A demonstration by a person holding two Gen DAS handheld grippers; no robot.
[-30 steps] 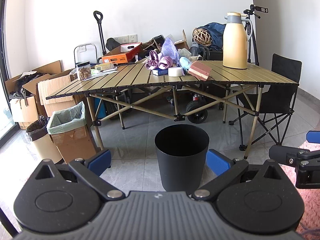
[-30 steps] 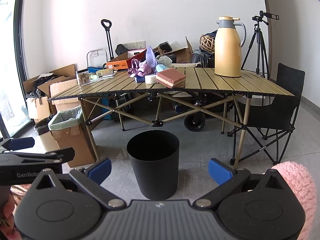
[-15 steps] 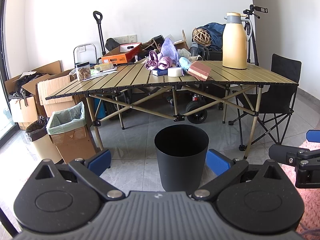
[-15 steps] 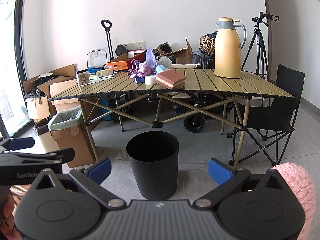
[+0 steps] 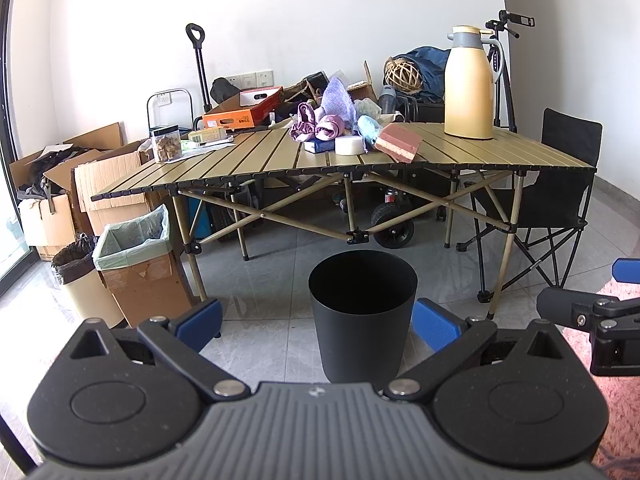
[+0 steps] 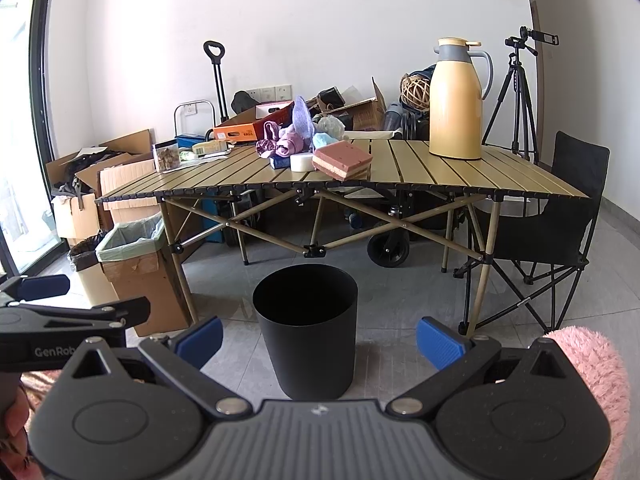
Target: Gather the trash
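A black waste bin (image 5: 362, 312) stands on the floor in front of a folding slatted table (image 5: 480, 156); it also shows in the right wrist view (image 6: 306, 326). On the table lies a pile of scraps: purple cloth (image 5: 320, 126), a white tape roll (image 5: 349, 145), a pink sponge block (image 5: 400, 145), a blue item (image 5: 318, 146). In the right wrist view the sponge (image 6: 342, 161) sits near the table's front edge. My left gripper (image 5: 318, 322) is open and empty, low before the bin. My right gripper (image 6: 320, 340) is open and empty too.
A yellow thermos jug (image 5: 469, 84) stands on the table's right part, a clear jar (image 5: 166, 146) on its left. A lined cardboard box (image 5: 138, 264) and a small bin (image 5: 76, 280) stand left of the table. A black folding chair (image 5: 560, 200) is at right. Pink rug (image 6: 592, 364) underfoot.
Both views have crept very slightly; the bin and table items have not moved. Both grippers stay open.
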